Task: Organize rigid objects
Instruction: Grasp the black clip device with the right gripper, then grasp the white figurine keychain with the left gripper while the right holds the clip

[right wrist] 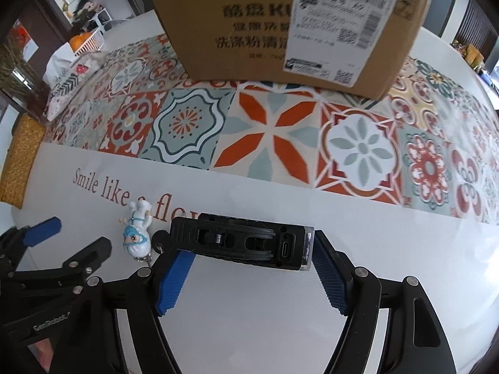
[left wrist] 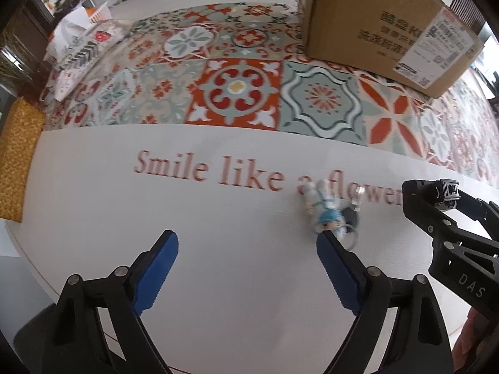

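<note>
Right wrist view: the right hand-held gripper (right wrist: 252, 257) is seen clamped on a black clip-shaped device (right wrist: 240, 240), held crosswise between its blue pads (right wrist: 173, 280), seemingly just above the tabletop (right wrist: 280, 212). Just left of it a small figurine keychain (right wrist: 137, 233) lies on the tabletop. The left hand-held gripper (left wrist: 248, 258) is spread wide and empty, with the figurine at its right fingertip. Ahead of both stands a cardboard box (right wrist: 249, 31). Step judged: transport of the device. Next move calls for carrying it forward, clear of the box's near wall.
</note>
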`<state>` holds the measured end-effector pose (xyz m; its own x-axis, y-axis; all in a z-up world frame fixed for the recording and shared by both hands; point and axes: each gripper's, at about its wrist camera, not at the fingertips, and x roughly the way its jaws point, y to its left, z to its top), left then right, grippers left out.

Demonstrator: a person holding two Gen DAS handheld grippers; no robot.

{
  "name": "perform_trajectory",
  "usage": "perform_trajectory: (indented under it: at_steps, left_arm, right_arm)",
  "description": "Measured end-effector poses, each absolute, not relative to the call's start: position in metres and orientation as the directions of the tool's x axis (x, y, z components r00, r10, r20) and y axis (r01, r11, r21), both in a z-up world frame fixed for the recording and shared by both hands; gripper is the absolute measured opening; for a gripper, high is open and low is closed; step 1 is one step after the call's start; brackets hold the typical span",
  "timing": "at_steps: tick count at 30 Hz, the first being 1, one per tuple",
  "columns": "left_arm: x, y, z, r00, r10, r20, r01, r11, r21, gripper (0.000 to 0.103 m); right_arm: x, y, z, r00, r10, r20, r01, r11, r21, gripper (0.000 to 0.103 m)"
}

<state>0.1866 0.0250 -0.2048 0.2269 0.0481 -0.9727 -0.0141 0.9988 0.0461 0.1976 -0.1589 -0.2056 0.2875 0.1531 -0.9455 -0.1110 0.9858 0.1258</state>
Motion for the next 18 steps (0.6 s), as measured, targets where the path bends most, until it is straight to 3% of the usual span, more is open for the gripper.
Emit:
perform_trajectory:
  at_steps: [14, 18]
  left_arm:
    - [0.193, -0.01, -0.221, 0.196, -0.042, -0.98, 0.048, 0.998, -0.034, 0.061]
    - [0.196, -0.013, -0.23, 0.177, -0.062, -0.982, 0.05, 0.997, -0.054, 0.042]
  right_arm:
    - [0.188, -0.192, -0.211, 0.281, 0.135, -0.95, -0.043, 0.991, 0.128, 0.074]
    - [0.188, -0.193, -0.213, 0.276, 0.137, -0.951, -0.043, 0.991, 0.13, 0.074]
